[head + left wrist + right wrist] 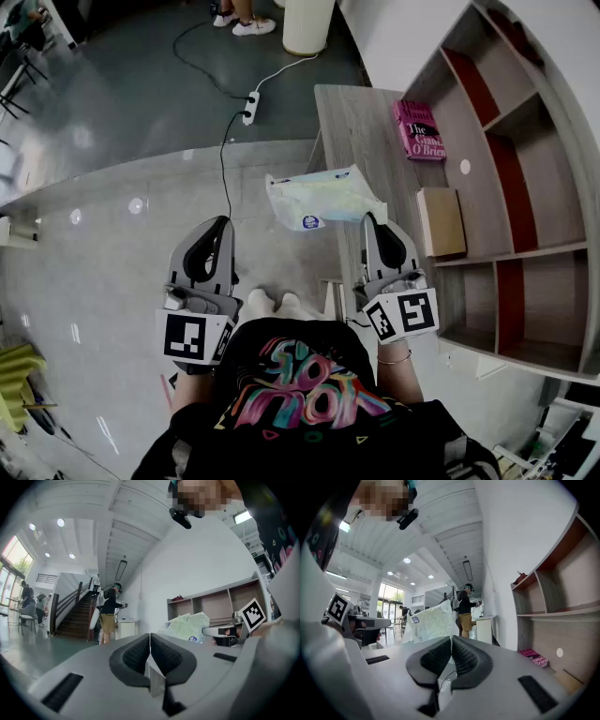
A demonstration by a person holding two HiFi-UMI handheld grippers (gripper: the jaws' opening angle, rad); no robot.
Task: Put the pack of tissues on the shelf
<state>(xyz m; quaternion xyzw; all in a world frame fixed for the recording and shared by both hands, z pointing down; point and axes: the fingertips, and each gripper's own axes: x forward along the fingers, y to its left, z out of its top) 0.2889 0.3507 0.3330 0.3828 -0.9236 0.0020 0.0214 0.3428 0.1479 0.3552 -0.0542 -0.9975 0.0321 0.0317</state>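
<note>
The pack of tissues (323,197), pale green and white plastic with a blue round mark, hangs in the air over the table's near left edge. My right gripper (372,218) is shut on the pack's right-hand edge; in the right gripper view the pack (431,622) rises just past the closed jaws (451,639). My left gripper (223,223) is shut and holds nothing, to the left of the pack and over the floor. From the left gripper view (150,637) the pack (187,626) shows off to the right. The wooden shelf (525,187) stands at the right.
A wooden table (356,122) runs along the shelf, with a pink book (419,129) and a brown flat box (441,221) on it. A power strip (250,107) and its cables lie on the floor. A white bin (307,23) stands beyond the table. People stand in the distance.
</note>
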